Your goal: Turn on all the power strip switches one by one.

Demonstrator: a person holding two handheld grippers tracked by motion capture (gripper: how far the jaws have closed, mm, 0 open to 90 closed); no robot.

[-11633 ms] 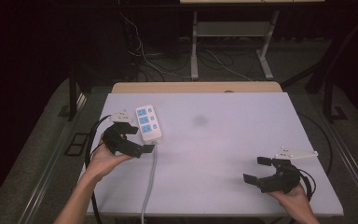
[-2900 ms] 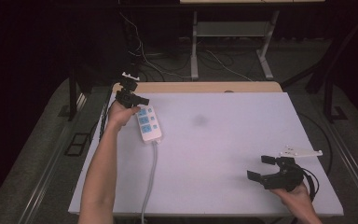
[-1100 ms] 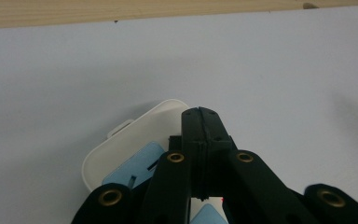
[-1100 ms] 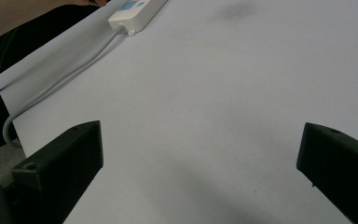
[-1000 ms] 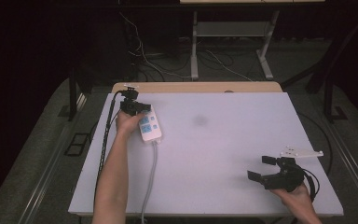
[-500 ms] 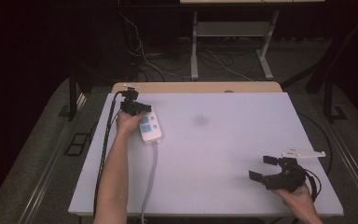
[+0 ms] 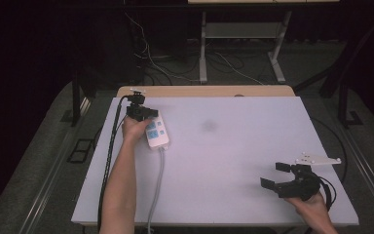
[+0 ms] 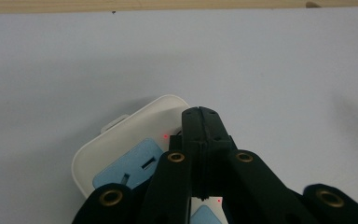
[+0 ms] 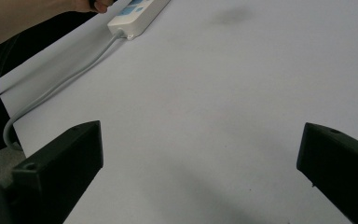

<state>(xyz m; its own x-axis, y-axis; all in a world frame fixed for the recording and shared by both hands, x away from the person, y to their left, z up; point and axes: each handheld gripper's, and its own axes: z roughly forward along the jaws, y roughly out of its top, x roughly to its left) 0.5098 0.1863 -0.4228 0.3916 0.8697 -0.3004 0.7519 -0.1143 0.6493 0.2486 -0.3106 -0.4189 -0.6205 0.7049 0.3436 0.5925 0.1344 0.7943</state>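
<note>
Red dots [image 8: 166,136] on power strip [image 8: 121,149], left gripper view

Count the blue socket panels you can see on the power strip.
2. In the high view, both sit on the power strip, one nearer its far end, one beside it toward the cord. The left gripper covers the far end, so another may be hidden.

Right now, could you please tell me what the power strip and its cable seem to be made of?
Power strip: likely hard plastic, smooth white shell with matte light-blue socket faces. Cable: probably a rubbery or vinyl sheath, grey, bending softly over the table edge.
</note>
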